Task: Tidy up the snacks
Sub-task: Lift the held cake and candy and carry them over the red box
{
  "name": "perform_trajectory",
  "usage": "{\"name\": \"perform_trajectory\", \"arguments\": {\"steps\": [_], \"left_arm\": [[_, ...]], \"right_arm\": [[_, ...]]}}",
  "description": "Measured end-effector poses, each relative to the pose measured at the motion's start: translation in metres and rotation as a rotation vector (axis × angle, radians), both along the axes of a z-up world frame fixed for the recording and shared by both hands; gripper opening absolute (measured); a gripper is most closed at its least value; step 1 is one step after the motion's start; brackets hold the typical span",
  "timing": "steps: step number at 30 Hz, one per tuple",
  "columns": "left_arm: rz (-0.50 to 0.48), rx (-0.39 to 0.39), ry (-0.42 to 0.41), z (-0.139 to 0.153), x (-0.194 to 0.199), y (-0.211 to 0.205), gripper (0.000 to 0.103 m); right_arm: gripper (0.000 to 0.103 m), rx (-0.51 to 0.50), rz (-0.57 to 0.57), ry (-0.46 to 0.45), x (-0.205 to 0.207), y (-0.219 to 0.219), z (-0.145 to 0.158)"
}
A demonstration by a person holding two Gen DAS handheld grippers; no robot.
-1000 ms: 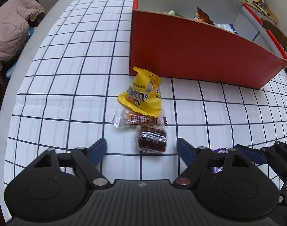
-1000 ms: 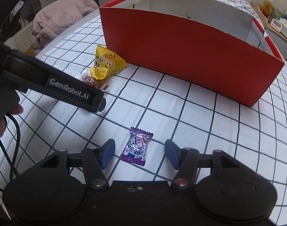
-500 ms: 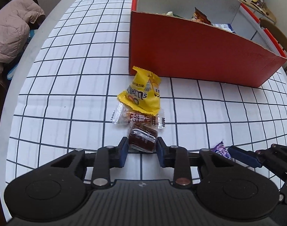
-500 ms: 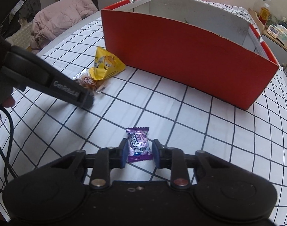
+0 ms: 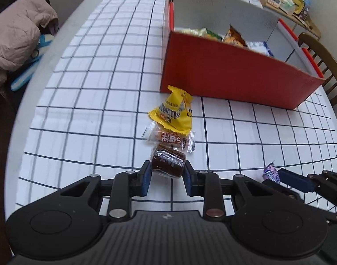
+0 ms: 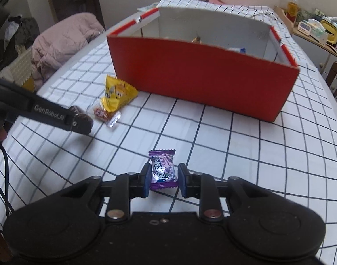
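The left claw (image 5: 167, 174) is clamped on a brown wrapped cake (image 5: 168, 163), with a clear-wrapped snack (image 5: 168, 138) and yellow candy bag (image 5: 174, 113) just beyond it, while the right claw (image 6: 164, 177) is clamped on a purple candy (image 6: 162, 168), the red box (image 6: 199, 79) well ahead on the table (image 6: 245, 145).

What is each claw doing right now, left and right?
Left claw: shut on the brown candy.
Right claw: shut on the purple candy.
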State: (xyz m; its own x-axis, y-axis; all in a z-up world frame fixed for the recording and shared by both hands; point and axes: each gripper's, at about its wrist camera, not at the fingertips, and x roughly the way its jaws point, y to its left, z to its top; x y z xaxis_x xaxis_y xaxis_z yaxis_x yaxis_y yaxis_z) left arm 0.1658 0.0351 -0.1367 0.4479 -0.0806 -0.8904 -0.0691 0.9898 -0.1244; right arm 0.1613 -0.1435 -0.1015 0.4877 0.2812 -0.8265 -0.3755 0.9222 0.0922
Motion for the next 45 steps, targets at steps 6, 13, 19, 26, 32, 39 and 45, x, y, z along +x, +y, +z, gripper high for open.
{"name": "perform_trajectory", "arguments": {"steps": [6, 13, 19, 26, 32, 39, 45], "left_arm": [[-0.001, -0.035, -0.048, 0.028, -0.011, 0.006, 0.029], [-0.037, -0.049, -0.136, 0.067, -0.019, 0.004, 0.030], [-0.079, -0.055, -0.188, 0.092, -0.016, -0.004, 0.030], [-0.110, -0.063, -0.238, 0.116, -0.001, -0.014, 0.030], [-0.133, -0.036, -0.266, 0.133, 0.023, -0.026, 0.030], [-0.125, -0.018, -0.247, 0.138, 0.064, -0.037, 0.030], [-0.108, 0.001, -0.209, 0.132, 0.103, -0.047, 0.030]], "right_arm": [[0.024, 0.065, -0.024, -0.044, -0.005, -0.006, 0.032], [0.024, 0.109, -0.038, -0.113, -0.009, -0.009, 0.073], [0.024, 0.120, -0.049, -0.185, -0.005, -0.012, 0.105], [0.024, 0.106, -0.064, -0.239, 0.013, -0.022, 0.127], [0.024, 0.095, -0.083, -0.254, 0.038, -0.034, 0.135], [0.024, 0.084, -0.112, -0.237, 0.080, -0.047, 0.133], [0.024, 0.072, -0.116, -0.190, 0.115, -0.054, 0.120]]}}
